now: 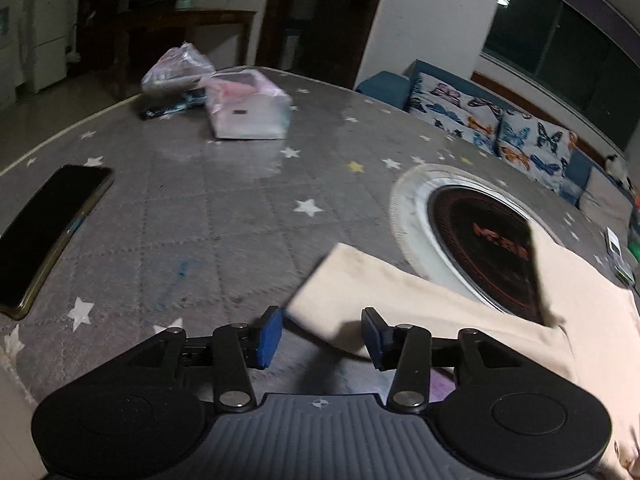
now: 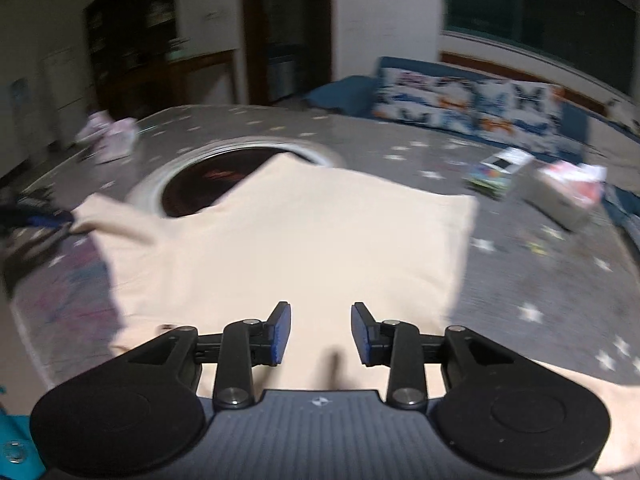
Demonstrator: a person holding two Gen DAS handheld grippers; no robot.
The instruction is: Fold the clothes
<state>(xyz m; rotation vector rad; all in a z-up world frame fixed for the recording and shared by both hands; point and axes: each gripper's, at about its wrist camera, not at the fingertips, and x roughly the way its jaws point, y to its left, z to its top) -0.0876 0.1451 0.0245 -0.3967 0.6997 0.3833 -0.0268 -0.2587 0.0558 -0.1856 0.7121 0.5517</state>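
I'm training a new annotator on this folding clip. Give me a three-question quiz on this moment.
1. True or false: the left gripper grips the cream garment.
2. What does the garment partly cover? A) phone B) round cooktop C) sofa cushion
3. What lies at the table's left edge in the left wrist view?

Key: 1 false, both grippers open, right gripper too. 2 B, the cooktop. 3 a dark phone.

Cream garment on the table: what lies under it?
The cream garment covers the near part of a round black cooktop and the grey star-patterned table cover. How much else lies beneath is hidden.
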